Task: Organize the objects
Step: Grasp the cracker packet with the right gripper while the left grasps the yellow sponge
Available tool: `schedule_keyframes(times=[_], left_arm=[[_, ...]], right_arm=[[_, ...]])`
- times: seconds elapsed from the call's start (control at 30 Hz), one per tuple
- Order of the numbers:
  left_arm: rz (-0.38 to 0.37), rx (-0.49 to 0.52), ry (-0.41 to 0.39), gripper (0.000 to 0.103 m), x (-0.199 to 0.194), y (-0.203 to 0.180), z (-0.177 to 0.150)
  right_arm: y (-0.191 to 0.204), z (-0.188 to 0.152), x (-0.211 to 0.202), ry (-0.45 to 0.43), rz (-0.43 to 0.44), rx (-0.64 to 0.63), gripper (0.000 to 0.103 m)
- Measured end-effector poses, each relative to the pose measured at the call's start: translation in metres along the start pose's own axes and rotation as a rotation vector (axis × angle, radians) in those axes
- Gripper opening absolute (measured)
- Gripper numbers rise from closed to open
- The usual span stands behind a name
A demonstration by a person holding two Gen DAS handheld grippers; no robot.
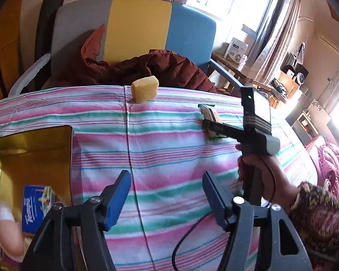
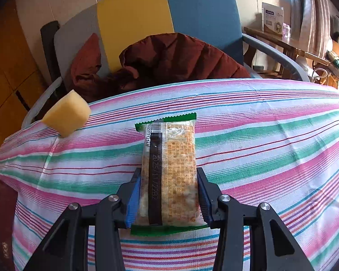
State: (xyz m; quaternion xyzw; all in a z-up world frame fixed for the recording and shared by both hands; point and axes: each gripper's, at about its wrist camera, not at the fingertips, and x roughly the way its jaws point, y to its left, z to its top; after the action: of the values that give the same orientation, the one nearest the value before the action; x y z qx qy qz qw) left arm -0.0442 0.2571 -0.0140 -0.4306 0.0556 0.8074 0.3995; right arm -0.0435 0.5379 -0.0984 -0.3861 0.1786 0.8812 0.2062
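- The right gripper [image 2: 167,194] is clenched on a snack packet [image 2: 169,171]. Its two blue pads press on the long sides of the packet.
- The snack packet has green ends and a see-through middle with crackers inside. It lies flat on the striped cloth [image 2: 260,158], in the middle of the table, with its long side pointing away from the gripper.
- The left gripper [image 1: 167,198] is let go and wide apart. Nothing is between its blue pads, only the striped cloth below.
- From the left gripper's camera, the right gripper [image 1: 211,127] shows on the right side, held by a hand [image 1: 260,169] in a patterned sleeve [image 1: 316,214]. Its tips are on the snack packet [image 1: 209,115] there too.
- A yellow sponge block [image 2: 66,113] sits at the far edge of the table, well apart from the snack packet and to its left.
- A gold box [image 1: 34,149] stands open at the left side of the table. A blue packet [image 1: 37,207] lies inside it.
- Behind the table is a chair [image 2: 192,11] with grey, yellow and blue parts. A dark red puffy jacket [image 2: 180,56] lies on its seat.
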Motion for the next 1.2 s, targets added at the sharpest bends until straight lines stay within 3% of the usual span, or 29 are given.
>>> schedule_keyframes(times=[0.2, 0.37, 0.43, 0.73, 0.83, 0.87, 0.9, 0.93, 1.2], left_arm=[[0.071, 0.024, 0.058, 0.073, 0.071, 0.010, 0.064], [0.196, 0.148, 0.049, 0.074, 0.123, 0.014, 0.109], [0.212, 0.164, 0.060, 0.078, 0.141, 0.019, 0.126], [0.242, 0.274, 0.088, 0.079, 0.200, 0.017, 0.151], [0.206, 0.240, 0.105, 0.076, 0.210, 0.020, 0.149], [0.184, 0.214, 0.111, 0.072, 0.212, 0.022, 0.149], [0.178, 0.189, 0.107, 0.060, 0.213, 0.023, 0.148], [0.198, 0.167, 0.089, 0.055, 0.212, 0.025, 0.147], [0.175, -0.026, -0.001, 0.043, 0.189, 0.037, 0.120]], right_arm=[[-0.008, -0.003, 0.000, -0.022, 0.033, 0.028, 0.046], [-0.006, -0.004, 0.001, -0.029, 0.024, 0.020, 0.046], [-0.004, -0.004, 0.001, -0.029, 0.015, 0.015, 0.046], [-0.001, -0.006, 0.000, -0.033, -0.008, -0.003, 0.046], [-0.001, -0.006, 0.000, -0.033, -0.018, -0.011, 0.046], [0.000, -0.006, 0.000, -0.034, -0.021, -0.015, 0.046], [0.000, -0.006, 0.000, -0.034, -0.024, -0.017, 0.046], [0.001, -0.006, 0.001, -0.035, -0.026, -0.018, 0.046], [0.002, -0.007, 0.000, -0.045, -0.038, -0.030, 0.046]])
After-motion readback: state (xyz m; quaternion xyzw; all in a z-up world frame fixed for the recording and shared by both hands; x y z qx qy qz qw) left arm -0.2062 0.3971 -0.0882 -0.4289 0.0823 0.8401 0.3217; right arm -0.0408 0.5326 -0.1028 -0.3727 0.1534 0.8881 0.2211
